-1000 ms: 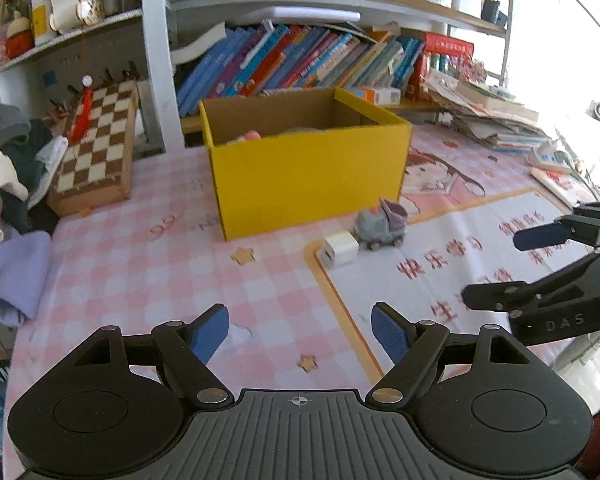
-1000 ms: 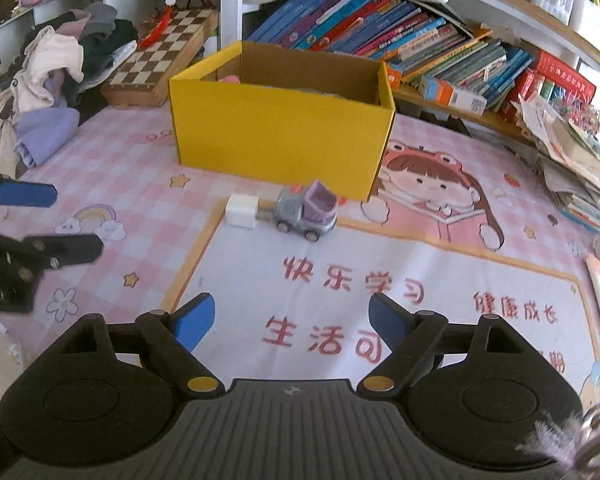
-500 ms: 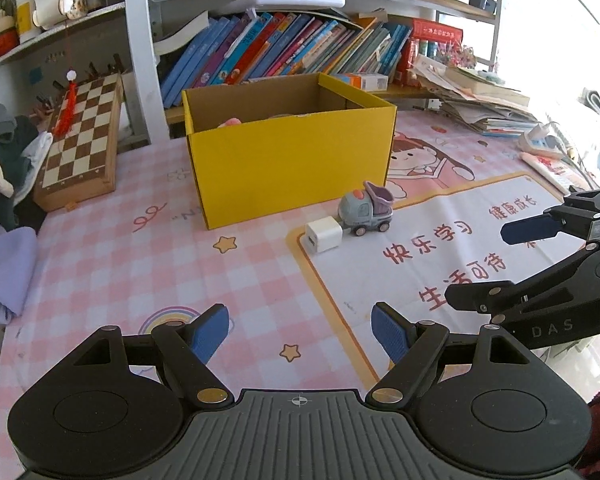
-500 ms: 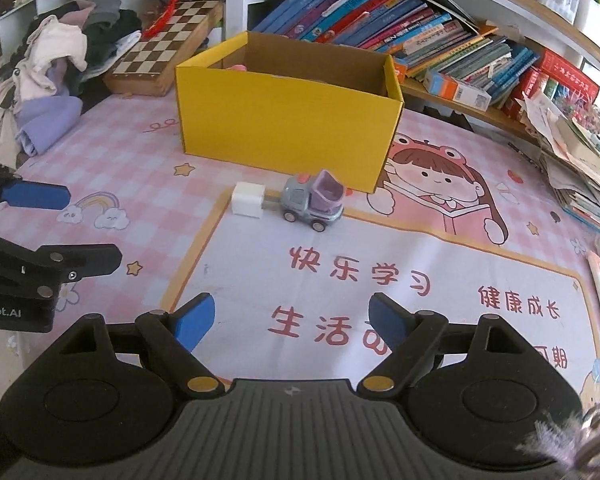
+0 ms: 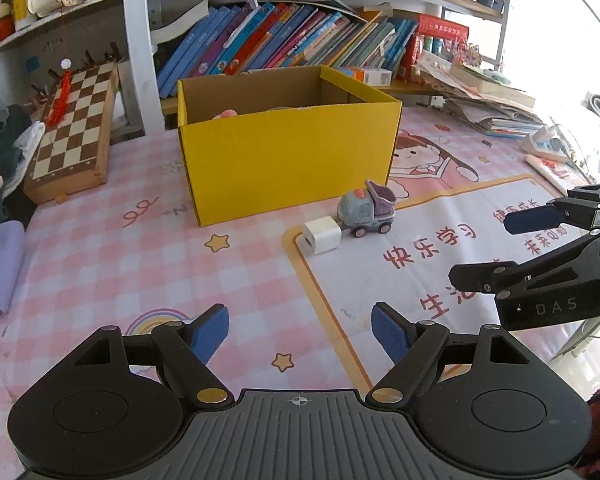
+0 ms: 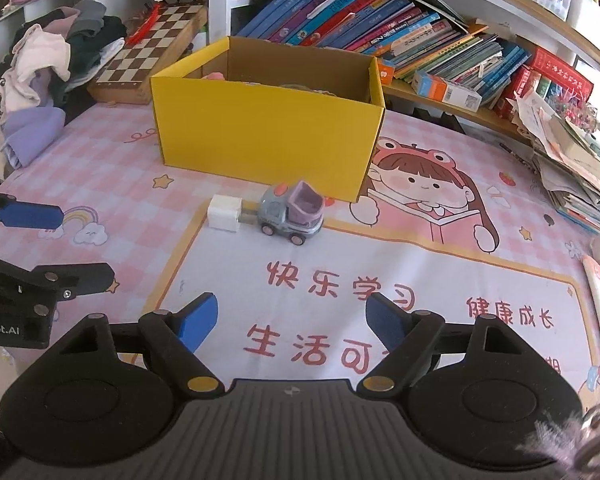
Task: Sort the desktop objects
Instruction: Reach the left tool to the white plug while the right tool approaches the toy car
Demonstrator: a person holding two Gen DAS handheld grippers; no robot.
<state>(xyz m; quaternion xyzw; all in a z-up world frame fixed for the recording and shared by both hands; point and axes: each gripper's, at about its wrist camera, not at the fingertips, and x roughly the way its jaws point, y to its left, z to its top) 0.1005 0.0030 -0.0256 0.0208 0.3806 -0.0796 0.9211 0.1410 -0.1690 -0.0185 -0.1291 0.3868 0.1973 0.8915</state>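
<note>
A yellow cardboard box (image 5: 288, 168) (image 6: 260, 136) stands open on the pink checked table cover, with something pink showing inside. In front of it sit a grey and purple toy truck (image 5: 366, 210) (image 6: 292, 216) and a white charger cube (image 5: 322, 235) (image 6: 225, 218), side by side. My left gripper (image 5: 300, 330) is open and empty, well short of both. My right gripper (image 6: 290, 322) is open and empty too, also short of the truck. Each gripper shows at the other view's edge: the right gripper (image 5: 500, 244) and the left gripper (image 6: 76, 246).
A chessboard case (image 5: 74, 136) leans at the back left beside a pile of clothes (image 6: 40, 80). Shelves of books (image 5: 284, 40) run behind the box. Stacked papers and magazines (image 6: 572, 160) lie at the right. A printed desk mat (image 6: 380, 280) covers the near table.
Both grippers have drawn slightly back and up from the table, so the box, truck and cube sit a little farther off. The jaws have stayed open. Nothing on the table has moved.
</note>
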